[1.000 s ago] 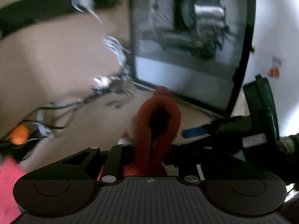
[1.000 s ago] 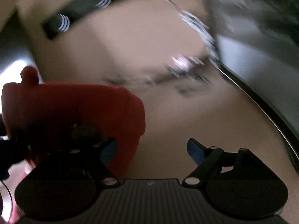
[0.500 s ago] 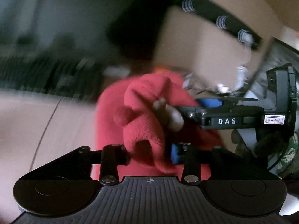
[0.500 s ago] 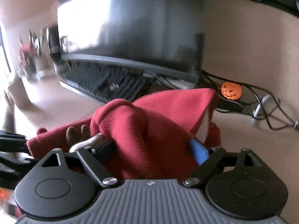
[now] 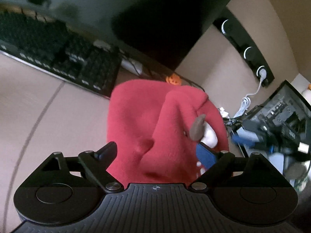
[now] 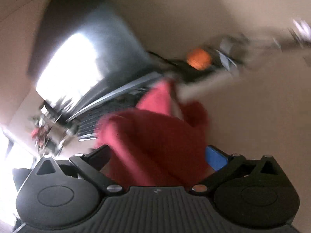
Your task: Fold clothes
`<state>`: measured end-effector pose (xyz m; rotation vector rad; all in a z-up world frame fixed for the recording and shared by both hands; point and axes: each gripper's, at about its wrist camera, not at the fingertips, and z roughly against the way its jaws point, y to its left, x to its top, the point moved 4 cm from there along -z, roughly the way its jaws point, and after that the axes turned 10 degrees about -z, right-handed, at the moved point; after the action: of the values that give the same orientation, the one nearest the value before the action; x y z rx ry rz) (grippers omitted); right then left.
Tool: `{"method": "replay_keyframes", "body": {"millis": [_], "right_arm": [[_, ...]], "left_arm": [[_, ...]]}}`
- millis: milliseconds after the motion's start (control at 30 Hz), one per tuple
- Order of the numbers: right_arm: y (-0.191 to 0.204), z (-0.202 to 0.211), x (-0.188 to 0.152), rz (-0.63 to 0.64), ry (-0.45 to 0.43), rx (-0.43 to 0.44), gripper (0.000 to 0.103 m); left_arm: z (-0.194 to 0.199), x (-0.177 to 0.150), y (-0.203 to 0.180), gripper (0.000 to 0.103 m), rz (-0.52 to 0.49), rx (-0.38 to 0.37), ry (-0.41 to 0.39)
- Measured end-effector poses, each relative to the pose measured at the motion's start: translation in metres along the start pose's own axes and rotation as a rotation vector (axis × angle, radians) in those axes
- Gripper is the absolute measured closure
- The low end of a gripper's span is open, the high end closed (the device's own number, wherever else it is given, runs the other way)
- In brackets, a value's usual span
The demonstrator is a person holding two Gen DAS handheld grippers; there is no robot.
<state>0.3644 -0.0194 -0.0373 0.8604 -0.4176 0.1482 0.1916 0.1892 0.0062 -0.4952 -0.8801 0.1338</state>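
Behind, on our beige desk (image 5: pixel 48 116), a keyboard (image 5: pixel 58 54) is lying — we are spreading both the left gripper (image 5: pixel 157 153) and right gripper (image 6: pixel 161 155), jaws just opening around the red garment (image 5: pixel 147 128).

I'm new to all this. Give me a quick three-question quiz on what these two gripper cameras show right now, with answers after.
1. True or false: the left gripper is clamped tight on the red garment.
2. Which small orange thing sits behind the garment? A) a pumpkin figure B) a ball of wool C) a cup
3. Fill in: beyond the garment, under the dark monitor, lies a black ______.

Key
1. False: its jaws stand wide apart, having just been opening, with the garment loose between them. The right gripper stands the same.
2. A, the pumpkin figure.
3. keyboard.
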Motion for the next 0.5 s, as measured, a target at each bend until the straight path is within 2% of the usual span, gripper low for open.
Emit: {"method": "replay_keyframes", "body": {"millis": [67, 133, 233, 300, 400, 500], "right_arm": [[-0.014, -0.013, -0.008, -0.081, 0.033, 0.013, 0.0], [-0.009, -0.021, -0.011, -0.124, 0.047, 0.065, 0.0], [0.041, -0.018, -0.003, 0.021, 0.028, 0.184, 0.0], [0.077, -0.027, -0.003, 0.159, 0.058, 0.23, 0.0], [0.111, -0.058, -0.017, 0.332, 0.11, 0.173, 0.0], [0.115, -0.062, -0.017, 0.349, 0.095, 0.157, 0.0]], "left_arm": [[-0.013, 0.001, 0.002, 0.011, 0.032, -0.03, 0.021], [-0.022, 0.002, 0.001, 0.011, 0.053, -0.061, 0.031], [-0.022, 0.007, -0.008, 0.011, 0.027, -0.094, 0.031], [-0.014, 0.011, -0.014, 0.01, -0.022, -0.097, 0.021], [-0.003, 0.014, -0.01, 0.009, -0.074, -0.015, 0.017], [-0.004, 0.011, 0.004, 0.008, -0.081, 0.123, 0.048]]}}
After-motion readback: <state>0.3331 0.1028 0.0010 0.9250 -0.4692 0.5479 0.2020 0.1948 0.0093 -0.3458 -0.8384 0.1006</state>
